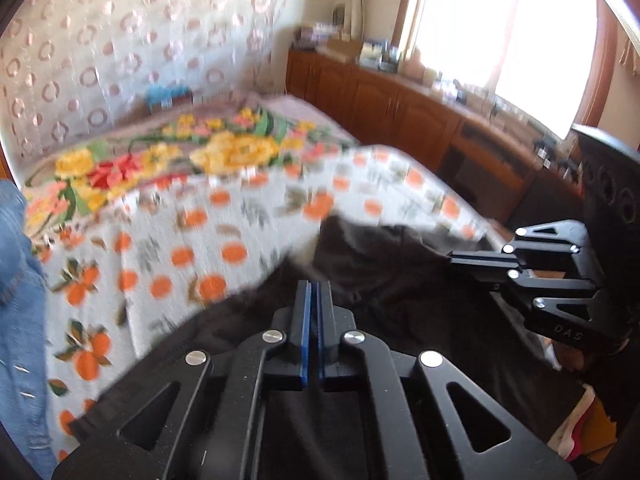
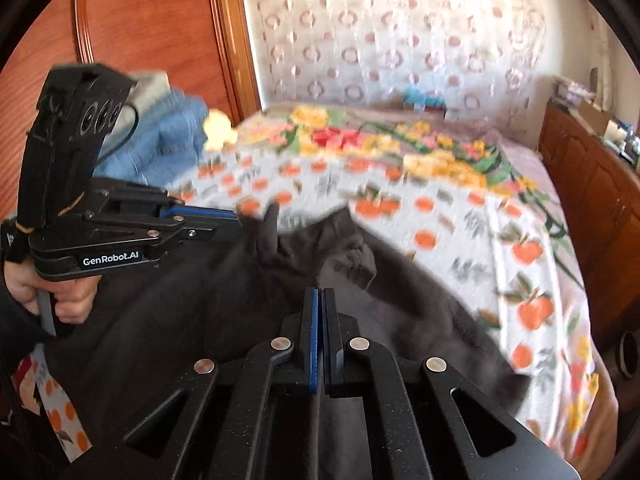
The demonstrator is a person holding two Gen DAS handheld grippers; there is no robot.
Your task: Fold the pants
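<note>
While both claws pinch, soft dark pants [image 2: 224,312] bunch up.

A bedroom in a home. Ahead of the grippers lies a bed [image 2: 460,216] under an orange-print sheet [image 1: 224,240] and a floral blanket [image 1: 224,152]. Beyond it hangs a patterned curtain [image 2: 380,40]. Right of the left gripper, low wooden cabinets [image 1: 380,100] carry small clutter below a bright window [image 1: 500,32]. Left of the right gripper stands a wooden wardrobe [image 2: 152,20].
</note>
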